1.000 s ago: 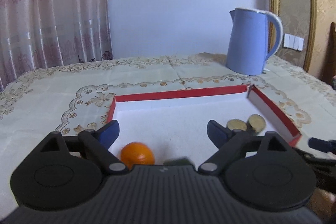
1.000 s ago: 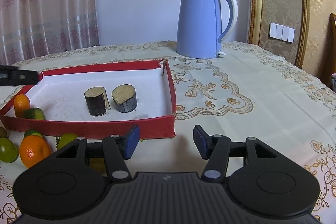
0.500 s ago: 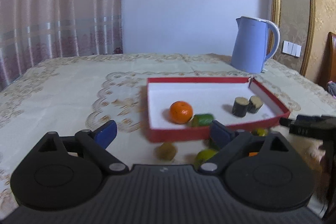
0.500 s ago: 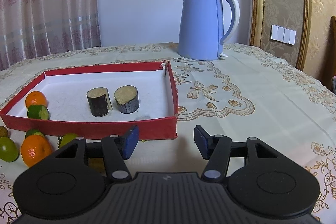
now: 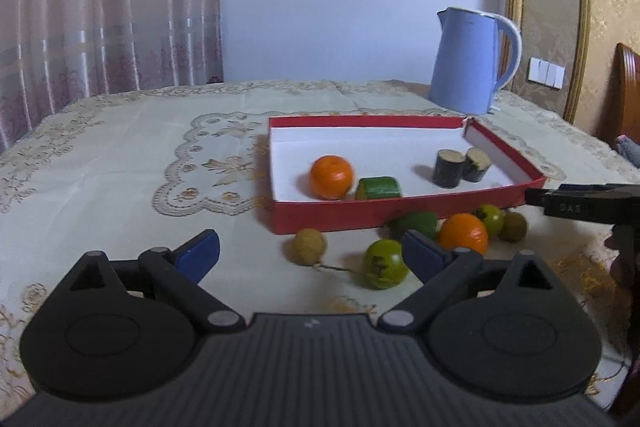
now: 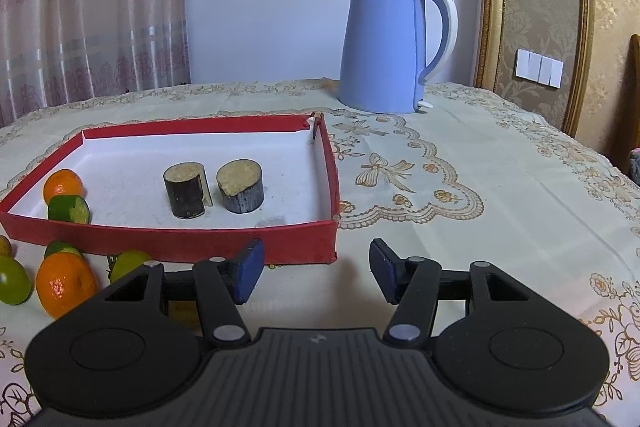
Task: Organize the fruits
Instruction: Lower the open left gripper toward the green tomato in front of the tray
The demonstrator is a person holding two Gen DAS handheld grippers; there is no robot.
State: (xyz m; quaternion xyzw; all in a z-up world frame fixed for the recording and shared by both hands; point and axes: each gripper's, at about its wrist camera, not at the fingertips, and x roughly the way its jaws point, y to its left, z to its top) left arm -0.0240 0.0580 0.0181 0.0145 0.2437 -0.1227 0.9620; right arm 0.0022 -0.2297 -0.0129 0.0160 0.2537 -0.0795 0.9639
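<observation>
Four pieces sit inside the shallow red cardboard tray with a white floor (image 5: 400,217): a round orange mandarin (image 5: 332,177) touching a short green cylinder lying on its side (image 5: 379,188) near the front-left corner, and two dark stubby cylinders with tan tops (image 6: 214,189) standing side by side toward the right end. Just outside the tray's front wall, on the cream embroidered tablecloth (image 5: 120,163), lie the loose fruits: a small brownish round fruit with a thin stalk (image 5: 309,247), a green round fruit (image 5: 384,263), a second orange mandarin (image 5: 463,233) and a few more green and brown pieces behind it (partly hidden by a blue pad). The left gripper (image 5: 310,255) hovers low before this cluster, its jaws spread wide and having just been opening, nothing between them. The right gripper (image 6: 316,273) sits at the tray's front-right corner, jaws parted and empty. A pale blue electric kettle (image 6: 382,45) stands behind the tray.
</observation>
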